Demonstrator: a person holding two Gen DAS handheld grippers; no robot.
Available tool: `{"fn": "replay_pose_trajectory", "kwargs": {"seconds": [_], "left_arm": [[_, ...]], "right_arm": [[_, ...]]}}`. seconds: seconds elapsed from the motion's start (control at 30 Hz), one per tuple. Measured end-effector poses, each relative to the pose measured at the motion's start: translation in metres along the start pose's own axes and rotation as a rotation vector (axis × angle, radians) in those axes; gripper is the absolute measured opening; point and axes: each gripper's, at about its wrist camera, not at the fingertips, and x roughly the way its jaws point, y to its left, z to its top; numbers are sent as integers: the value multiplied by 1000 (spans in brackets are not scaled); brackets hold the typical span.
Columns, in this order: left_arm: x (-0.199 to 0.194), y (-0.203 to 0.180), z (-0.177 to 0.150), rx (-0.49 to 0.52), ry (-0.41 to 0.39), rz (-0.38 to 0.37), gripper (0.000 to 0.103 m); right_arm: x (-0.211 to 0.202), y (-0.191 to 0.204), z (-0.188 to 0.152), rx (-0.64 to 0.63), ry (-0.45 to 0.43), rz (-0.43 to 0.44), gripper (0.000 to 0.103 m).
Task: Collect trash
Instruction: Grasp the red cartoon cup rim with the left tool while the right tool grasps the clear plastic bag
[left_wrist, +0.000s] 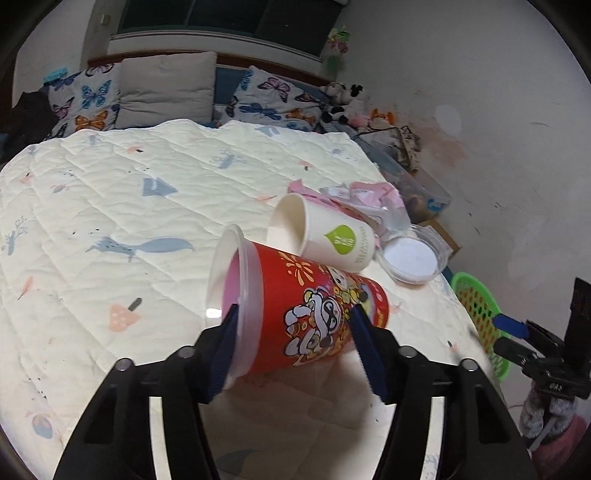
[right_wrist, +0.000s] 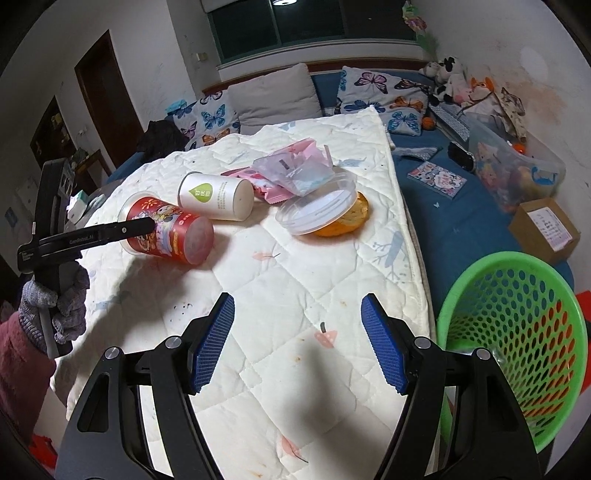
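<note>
A red printed cup (left_wrist: 314, 314) with a clear lid lies on its side on the cream quilt (left_wrist: 110, 221). My left gripper (left_wrist: 294, 312) is shut on it, one blue pad at the lid rim and the other on the body near the base. In the right wrist view the red cup (right_wrist: 173, 236) has a left finger (right_wrist: 140, 225) across it. A white paper cup (left_wrist: 332, 236) leans against it, beside a clear plastic tub (right_wrist: 317, 210) and pink wrappers (right_wrist: 291, 170). My right gripper (right_wrist: 297, 332) hangs open and empty over the quilt, left of the green mesh basket (right_wrist: 454, 295).
The quilt's right edge drops to a blue sheet (right_wrist: 443, 229) with a booklet (right_wrist: 436, 181), a cardboard box (right_wrist: 543, 229) and a clear storage bin (right_wrist: 517, 173). Pillows (right_wrist: 273, 96) and plush toys (right_wrist: 450, 81) line the headboard. A gloved hand (right_wrist: 55, 306) holds the left gripper.
</note>
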Motion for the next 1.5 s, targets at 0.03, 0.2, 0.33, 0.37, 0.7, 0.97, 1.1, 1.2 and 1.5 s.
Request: {"fn": "replay_pose_trajectory", "kwargs": {"seconds": [0.03,0.2,0.33,0.37,0.7,0.97,1.1,1.2,1.5], "left_arm": [[-1,-2,-1,9,4,-6,48],[-7,-15,-13,49,20,-35,31],[-6,-27,-19,79,22,-12,30],[-5,-27,-19,72,23,-8,30],[-9,-36,-22,59,-16,-11,10],[-24,-41,-28,76,-40,11,5],[-32,-36,-28,52,-53,10,5],[-39,-35,-27,50,-68,16,5],[-49,-28,-22,38,-88,23,5]], "right_arm": [[0,0,0,-1,1,1,71],[5,3,2,-7,5,4,71],[9,4,7,-12,3,6,71],[11,5,9,-13,3,6,71],[29,6,39,-34,-4,-3,71],[54,12,83,-76,-9,22,78],[74,14,107,-84,-2,38,82],[93,13,124,-67,15,46,83],[156,-7,152,36,141,48,84]]}}
